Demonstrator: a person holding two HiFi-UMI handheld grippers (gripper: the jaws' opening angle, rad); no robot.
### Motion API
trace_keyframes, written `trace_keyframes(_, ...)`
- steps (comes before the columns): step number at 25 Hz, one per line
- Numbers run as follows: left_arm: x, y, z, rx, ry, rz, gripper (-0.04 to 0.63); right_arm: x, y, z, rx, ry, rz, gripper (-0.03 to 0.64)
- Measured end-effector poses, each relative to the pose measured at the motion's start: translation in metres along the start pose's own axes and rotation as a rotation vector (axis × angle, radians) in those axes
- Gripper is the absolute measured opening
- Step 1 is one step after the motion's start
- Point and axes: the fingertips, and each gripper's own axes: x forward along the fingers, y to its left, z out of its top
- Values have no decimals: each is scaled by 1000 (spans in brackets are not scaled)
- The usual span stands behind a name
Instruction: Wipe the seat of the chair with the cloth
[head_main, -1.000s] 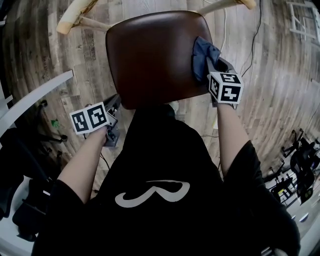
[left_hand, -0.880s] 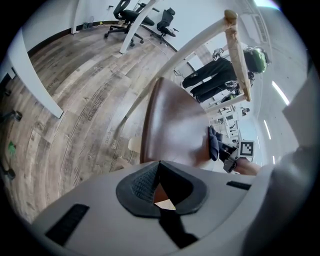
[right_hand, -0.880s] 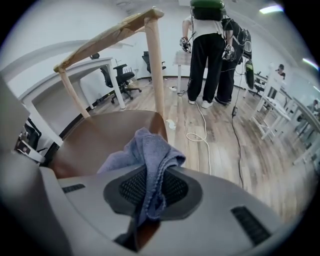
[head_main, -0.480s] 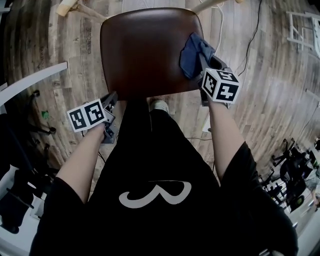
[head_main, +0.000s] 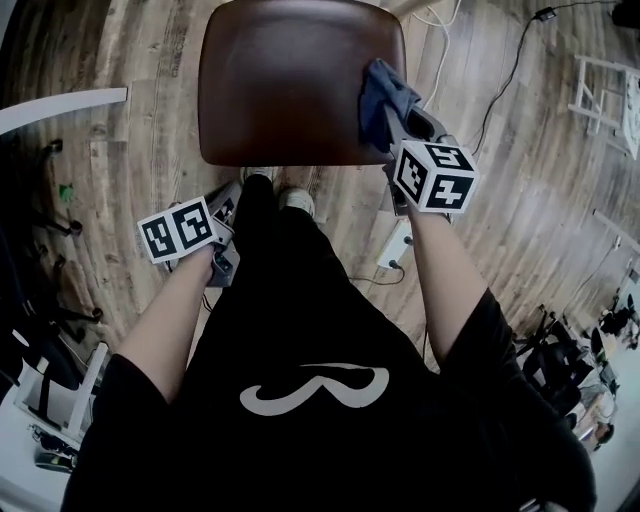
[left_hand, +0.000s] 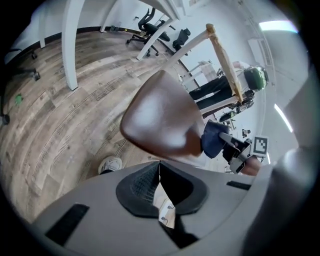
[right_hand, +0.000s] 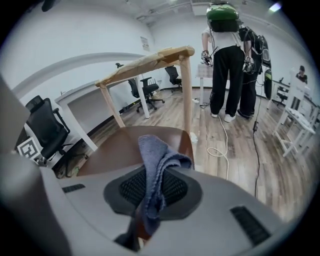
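One cloth (head_main: 383, 92) in right claw (head_main: 393, 122), seemingly touching one chair (head_main: 285, 85).

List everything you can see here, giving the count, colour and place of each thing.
Chair seat: one, dark brown, ahead of the person.
Cloth: one, blue, at the seat's right edge.
Power strip: one, white, on the floor.
Desk: one, white, curved, far left.
Shoes: two, pale, by the seat's near edge.
Left gripper: one, grey, jaws together, empty, low left of the seat.
Right gripper: one, grey, jaws shut on the cloth.
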Motion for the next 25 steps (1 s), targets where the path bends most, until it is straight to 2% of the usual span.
trace_keyframes(5, -11, 33, -35, -38, 35, 45, 14, 3, 45, 1, -5, -24, 88, 55)
trace_keyframes(9, -20, 64, -42, -58, 50, 74, 14, 15, 95, 2, -20, -32, 167, 55)
trace_keyframes(14, -28, 92, -36, -45, 72, 92, 14, 29, 154, 5, -1, -28, 253, 55)
trace_keyframes(20, -45, 105, -10, -22, 57, 80, 14, 40, 235, 16, -41, -21, 397, 55)
trace_keyframes(25, -60, 134, 6, -57, 31, 98, 14, 55, 283, 22, -32, -16, 475, 55)
